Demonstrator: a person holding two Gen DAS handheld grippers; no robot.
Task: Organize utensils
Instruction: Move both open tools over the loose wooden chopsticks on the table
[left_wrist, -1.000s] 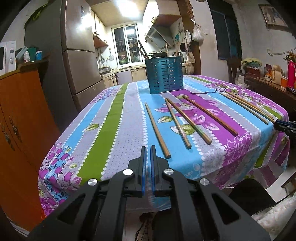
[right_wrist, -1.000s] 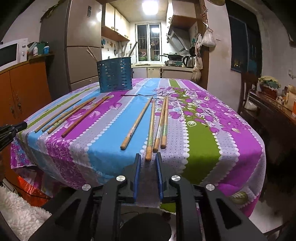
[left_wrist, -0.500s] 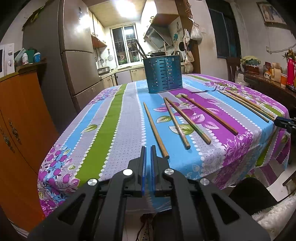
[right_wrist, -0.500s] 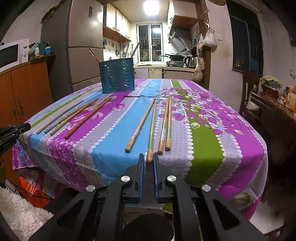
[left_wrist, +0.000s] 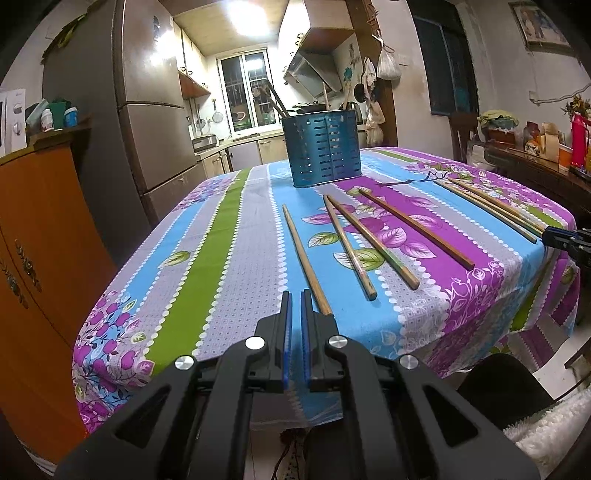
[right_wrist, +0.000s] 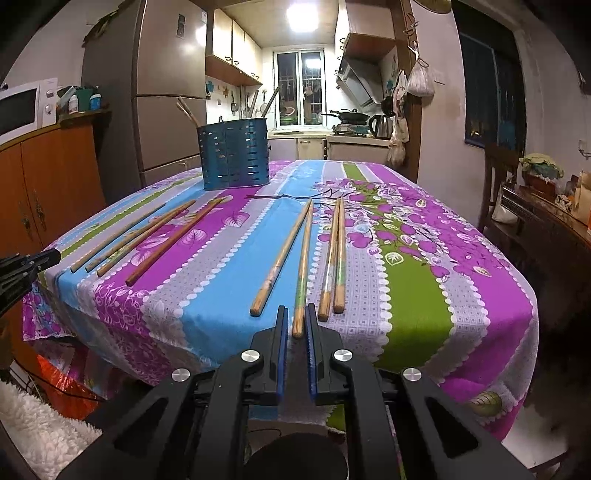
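I hold my left hand-held gripper (left_wrist: 295, 295) and right hand-held gripper (right_wrist: 296, 310) pressed together and empty at the near edge of the tabletop (right_wrist: 417, 295). Eight chopsticks (right_wrist: 282, 256) lie loose on the striped cloth, between me and the blue utensil holder (right_wrist: 233, 158) standing at the far end.

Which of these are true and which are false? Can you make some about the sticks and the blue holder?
1. Eight long wooden chopsticks lie flat on the flowery tablecloth. True.
2. The blue slotted metal holder has tipped over. False: it stands upright.
3. The holder is empty. False: sticks poke out of it.
4. A microwave sits on the orange cabinet. True.
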